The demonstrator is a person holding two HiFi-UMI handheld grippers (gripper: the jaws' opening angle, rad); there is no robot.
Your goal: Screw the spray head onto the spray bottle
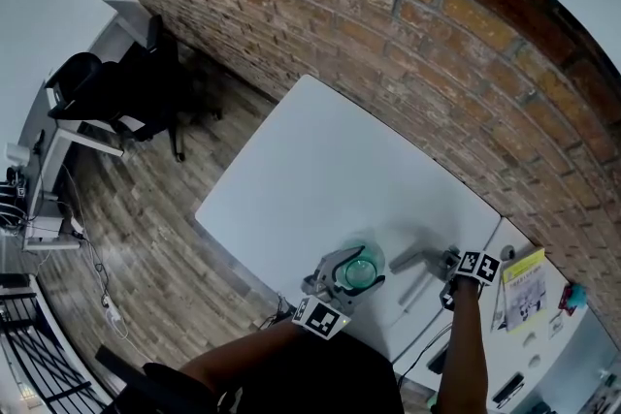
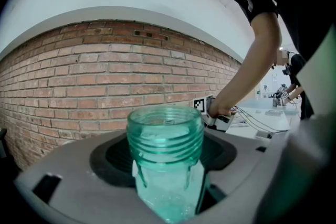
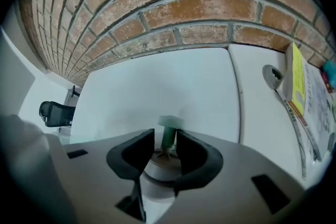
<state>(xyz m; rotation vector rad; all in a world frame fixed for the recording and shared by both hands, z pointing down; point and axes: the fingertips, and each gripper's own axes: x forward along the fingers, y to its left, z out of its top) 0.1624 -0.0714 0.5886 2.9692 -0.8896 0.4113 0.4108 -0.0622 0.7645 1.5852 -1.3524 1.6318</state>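
A clear green spray bottle [image 2: 165, 155] stands upright between the jaws of my left gripper [image 2: 165, 168], which is shut on its body. Its threaded neck is open at the top. In the head view the bottle [image 1: 360, 270] and left gripper [image 1: 345, 278] are near the front edge of the white table [image 1: 320, 170]. My right gripper [image 1: 441, 265] is a short way to the bottle's right. Its view shows it [image 3: 165, 147] shut on the spray head [image 3: 168, 136], with a white collar between the pads and a green stem pointing forward. From the left gripper view, the right gripper [image 2: 210, 110] is beyond the bottle.
A brick wall [image 1: 408, 44] runs along the table's far side. A second white table with a yellow booklet [image 1: 524, 281] and cables adjoins on the right. A black chair [image 1: 107, 92] and a desk stand on the wood floor to the left.
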